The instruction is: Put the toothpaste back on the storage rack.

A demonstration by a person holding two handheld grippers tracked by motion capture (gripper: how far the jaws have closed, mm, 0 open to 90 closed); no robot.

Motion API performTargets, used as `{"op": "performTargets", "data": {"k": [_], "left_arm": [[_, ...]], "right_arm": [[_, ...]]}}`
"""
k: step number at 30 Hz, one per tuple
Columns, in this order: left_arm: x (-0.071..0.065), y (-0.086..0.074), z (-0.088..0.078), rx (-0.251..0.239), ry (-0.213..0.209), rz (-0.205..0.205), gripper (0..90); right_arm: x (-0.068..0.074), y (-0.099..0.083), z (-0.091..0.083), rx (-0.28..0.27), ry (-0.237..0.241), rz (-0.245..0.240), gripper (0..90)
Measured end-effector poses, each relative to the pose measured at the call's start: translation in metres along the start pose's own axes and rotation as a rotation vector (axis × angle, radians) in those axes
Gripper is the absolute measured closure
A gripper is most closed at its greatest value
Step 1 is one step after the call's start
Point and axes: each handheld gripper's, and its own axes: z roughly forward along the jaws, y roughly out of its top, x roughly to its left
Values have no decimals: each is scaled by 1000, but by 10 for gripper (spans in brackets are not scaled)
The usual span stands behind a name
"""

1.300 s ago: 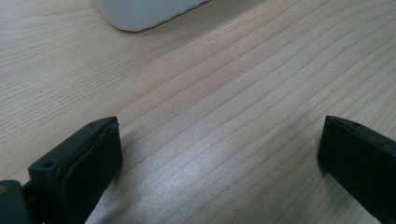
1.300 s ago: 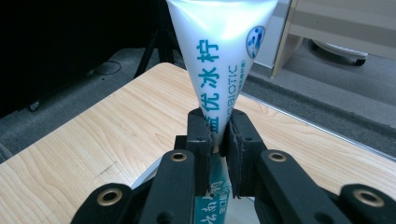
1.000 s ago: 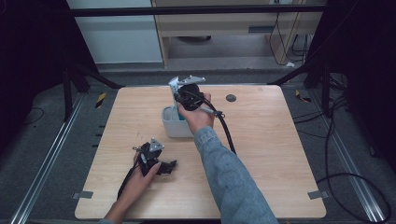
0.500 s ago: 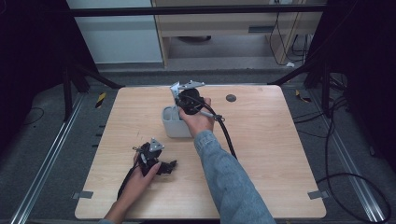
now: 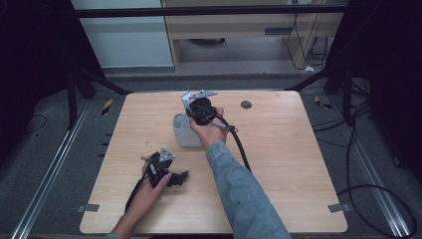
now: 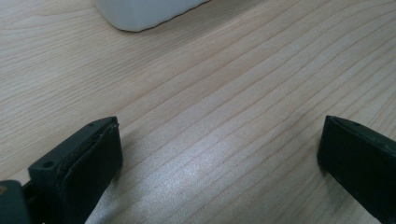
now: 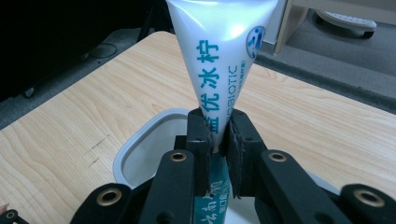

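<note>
Little has shifted since the earlier frames: from the high view, the right tool (image 5: 191, 105) stays over the grey cup (image 5: 184, 130) mid-counter (image 5: 288, 164), while the left tool (image 5: 160, 162) rests near the front edge. Its own view shows jaws spread wide over bare wood, gripping nothing. Seen along the right tool, the jaws pinch a white tube (image 7: 218, 56) above the cup's mouth. Judging by this, lowering or lifting it comes next; the tube's lower end is hidden.
</note>
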Motion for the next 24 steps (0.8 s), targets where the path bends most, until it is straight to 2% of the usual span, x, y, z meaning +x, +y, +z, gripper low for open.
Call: {"op": "performTargets", "data": {"k": [24], "left_arm": [[0, 0, 0, 0, 0, 0, 0]], "right_arm": [[0, -6, 5, 35, -3, 5, 802]]}}
